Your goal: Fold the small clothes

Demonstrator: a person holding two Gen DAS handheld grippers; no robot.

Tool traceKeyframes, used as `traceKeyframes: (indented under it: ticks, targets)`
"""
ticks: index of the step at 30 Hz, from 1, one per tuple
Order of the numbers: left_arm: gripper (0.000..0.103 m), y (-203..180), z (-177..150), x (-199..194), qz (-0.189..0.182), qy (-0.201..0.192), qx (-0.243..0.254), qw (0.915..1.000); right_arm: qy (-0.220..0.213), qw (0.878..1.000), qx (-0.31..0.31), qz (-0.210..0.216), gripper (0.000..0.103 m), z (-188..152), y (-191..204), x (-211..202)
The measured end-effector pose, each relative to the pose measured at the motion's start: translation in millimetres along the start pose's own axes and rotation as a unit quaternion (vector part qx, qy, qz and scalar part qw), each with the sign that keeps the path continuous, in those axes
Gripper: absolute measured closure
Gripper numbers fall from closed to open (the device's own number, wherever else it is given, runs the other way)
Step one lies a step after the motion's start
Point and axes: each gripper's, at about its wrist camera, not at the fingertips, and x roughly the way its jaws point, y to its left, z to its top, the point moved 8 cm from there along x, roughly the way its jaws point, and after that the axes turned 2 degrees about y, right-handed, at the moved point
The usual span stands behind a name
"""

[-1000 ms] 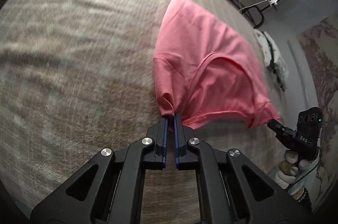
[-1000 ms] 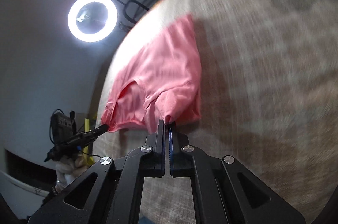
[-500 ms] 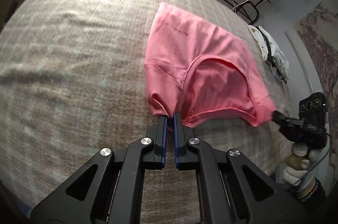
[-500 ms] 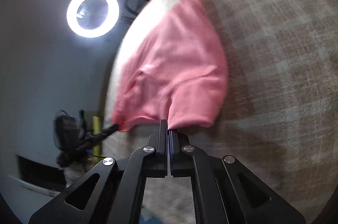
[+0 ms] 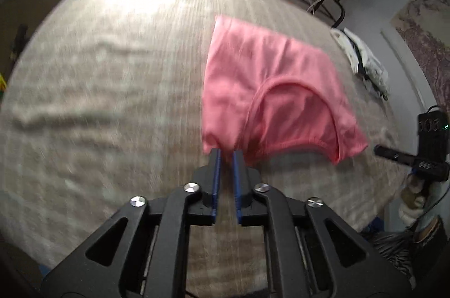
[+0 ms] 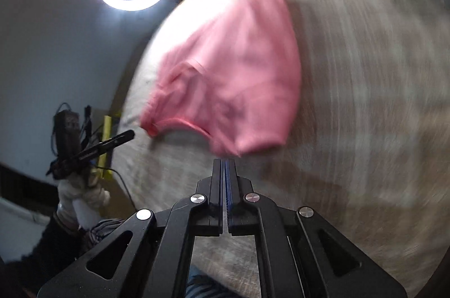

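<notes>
Left wrist view shows the left gripper (image 5: 225, 153) with jaws parted a little at the near edge of the pink underwear (image 5: 270, 95), which lies on the beige tabletop (image 5: 112, 101). The right gripper (image 6: 224, 161) has its jaws clenched empty just beside the garment's hem.

Left gripper (image 5: 225, 154) shows a narrow gap between its fingers; right gripper (image 6: 225, 163) looks pressed shut, though blurred.
</notes>
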Motion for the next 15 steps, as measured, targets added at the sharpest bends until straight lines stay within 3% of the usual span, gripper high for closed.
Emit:
traceKeyframes:
  ticks: [1,3,5,8,11,15]
  targets:
    - [0.085,0.1,10.2,-1.7,0.002,-0.008,-0.003,1.0000,-0.017,1.000,-0.010,-0.002,0.097,11.6,3.1,-7.8]
    - [0.078,1.4,28.5,-1.0,-0.006,-0.016,-0.022,0.9996,-0.049,0.999,-0.016,-0.005,0.075,35.0,5.9,-17.9]
    - [0.076,-0.2,50.7,2.1,-0.018,-0.024,-0.035,0.9989,-0.078,0.997,-0.020,-0.006,0.068,52.8,6.1,-25.9]
    - [0.054,-2.8,86.6,11.8,-0.024,-0.038,-0.048,0.9978,-0.091,0.995,-0.037,-0.015,0.068,82.1,1.5,-23.1]
    - [0.054,4.6,116.7,30.3,-0.040,-0.041,-0.089,0.9944,-0.078,0.996,-0.032,-0.034,0.068,104.7,-13.7,-4.6]
    - [0.054,25.8,138.9,63.0,-0.061,-0.023,-0.163,0.9845,-0.068,0.997,0.023,-0.031,0.068,127.7,-46.4,17.6]
